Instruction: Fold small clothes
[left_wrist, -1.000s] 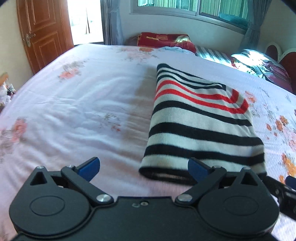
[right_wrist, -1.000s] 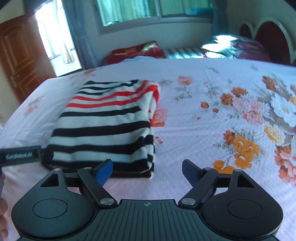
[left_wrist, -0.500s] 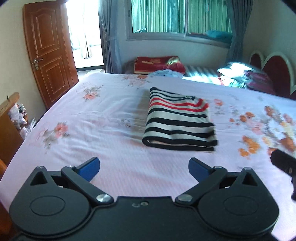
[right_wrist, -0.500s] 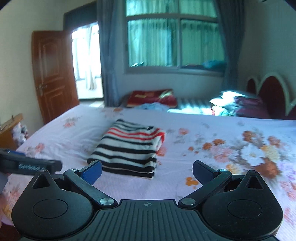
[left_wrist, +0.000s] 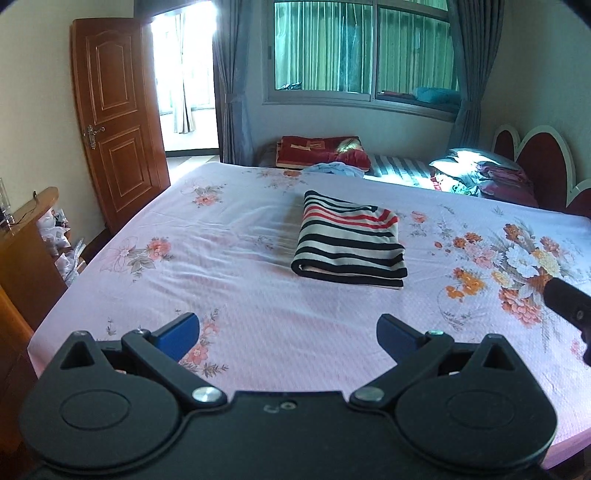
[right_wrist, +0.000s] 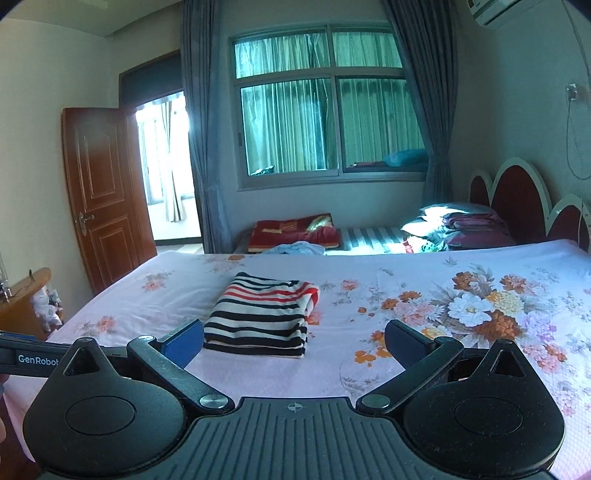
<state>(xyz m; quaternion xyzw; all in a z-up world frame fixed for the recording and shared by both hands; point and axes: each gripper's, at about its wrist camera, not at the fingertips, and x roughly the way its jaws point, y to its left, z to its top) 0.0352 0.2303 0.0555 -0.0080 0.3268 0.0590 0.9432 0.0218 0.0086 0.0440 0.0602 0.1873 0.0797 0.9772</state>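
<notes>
Striped sweater (left_wrist: 349, 240) lies folded into a neat rectangle mid-bed (left_wrist: 240, 317), at 12 o'clock from both grippers. Left gripper (left_wrist: 288, 332) and right gripper (right_wrist: 293, 341) both spread wide, empty, well clear. Fold looks done; nothing left visible.

One folded striped garment (left_wrist: 349, 240), one bed (left_wrist: 258, 317), one door (left_wrist: 114, 122), perhaps two pillows (right_wrist: 465, 221).

A floral bed sheet (left_wrist: 258, 325), wooden door (left_wrist: 114, 122) and curtained window (right_wrist: 328, 125)
</notes>
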